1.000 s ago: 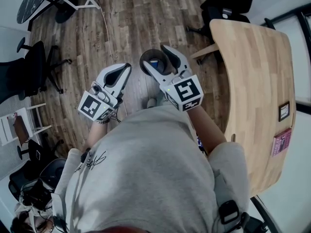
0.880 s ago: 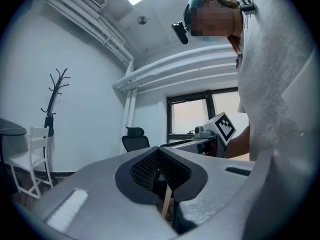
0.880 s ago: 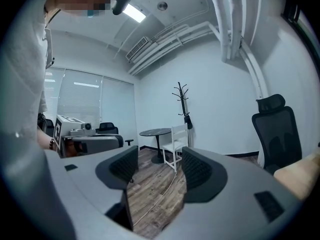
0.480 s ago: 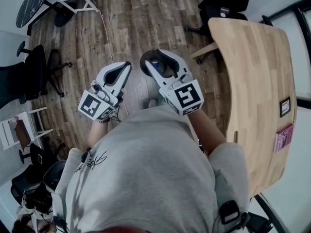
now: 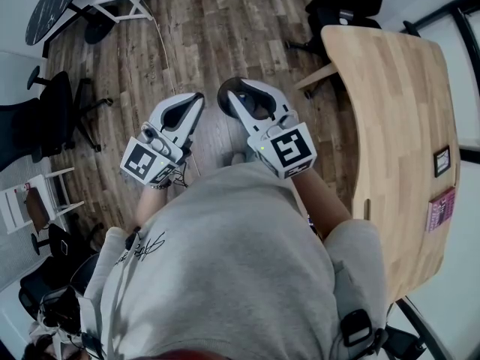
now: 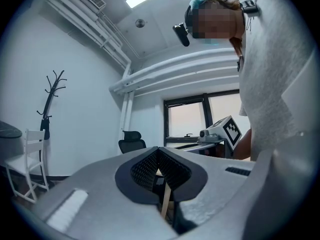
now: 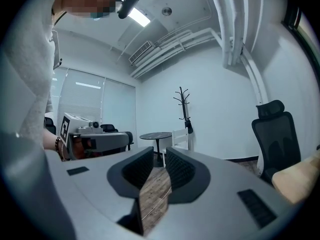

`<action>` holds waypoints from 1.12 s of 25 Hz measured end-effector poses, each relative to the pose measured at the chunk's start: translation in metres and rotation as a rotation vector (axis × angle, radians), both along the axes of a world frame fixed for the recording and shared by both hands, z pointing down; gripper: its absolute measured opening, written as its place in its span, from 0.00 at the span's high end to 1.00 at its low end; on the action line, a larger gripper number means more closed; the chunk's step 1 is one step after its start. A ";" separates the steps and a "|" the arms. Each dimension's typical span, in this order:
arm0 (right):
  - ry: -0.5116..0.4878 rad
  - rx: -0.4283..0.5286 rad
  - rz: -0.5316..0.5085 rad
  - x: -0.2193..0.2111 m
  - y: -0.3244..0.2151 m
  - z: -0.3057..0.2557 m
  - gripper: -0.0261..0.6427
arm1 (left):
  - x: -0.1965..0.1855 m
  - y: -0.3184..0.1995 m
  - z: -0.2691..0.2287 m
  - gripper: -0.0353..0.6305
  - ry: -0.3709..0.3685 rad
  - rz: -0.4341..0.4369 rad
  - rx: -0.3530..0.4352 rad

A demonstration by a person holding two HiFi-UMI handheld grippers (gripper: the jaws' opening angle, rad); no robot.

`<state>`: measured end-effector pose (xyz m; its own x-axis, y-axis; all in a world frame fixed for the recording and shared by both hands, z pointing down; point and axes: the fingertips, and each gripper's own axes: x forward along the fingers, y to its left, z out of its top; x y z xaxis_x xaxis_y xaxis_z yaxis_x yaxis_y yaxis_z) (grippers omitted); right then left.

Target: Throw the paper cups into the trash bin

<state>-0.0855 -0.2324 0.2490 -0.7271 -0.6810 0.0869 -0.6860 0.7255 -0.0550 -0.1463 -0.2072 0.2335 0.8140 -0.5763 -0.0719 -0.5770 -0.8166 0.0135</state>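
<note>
I see no paper cup in any view. In the head view a dark round trash bin (image 5: 223,98) stands on the wood floor in front of the person, mostly hidden under my right gripper (image 5: 242,88). That gripper's jaws have just been closing. A narrow gap is left between them and only floor shows through it (image 7: 159,156), so they hold nothing. My left gripper (image 5: 197,96) hangs beside the bin to its left, its fingertips met (image 6: 159,150) and nothing in them. Each gripper view also catches the other gripper: the left gripper (image 7: 92,136) and the right gripper (image 6: 222,131).
A light wooden table (image 5: 397,126) runs along the right, with a pink book (image 5: 437,210) and a small dark frame (image 5: 441,160) on it. Black office chairs (image 5: 52,111) stand at the left, another dark chair (image 5: 345,6) and a round black table (image 5: 49,2) farther off.
The right gripper's jaws have narrowed from wide apart to a slim gap. The bin's inside, which showed between them before, is now mostly covered. The left gripper has kept still.
</note>
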 end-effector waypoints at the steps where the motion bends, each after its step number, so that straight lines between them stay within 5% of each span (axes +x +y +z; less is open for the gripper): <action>1: 0.003 0.001 0.001 0.000 0.000 -0.001 0.84 | 0.000 0.000 -0.001 0.94 0.001 0.002 0.000; 28: -0.010 0.036 0.015 0.001 0.002 -0.006 0.94 | 0.005 0.003 -0.007 0.94 0.015 0.021 0.011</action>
<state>-0.0843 -0.2303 0.2429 -0.7177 -0.6943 0.0544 -0.6962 0.7169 -0.0359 -0.1412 -0.2045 0.2267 0.8247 -0.5584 -0.0899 -0.5597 -0.8286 0.0133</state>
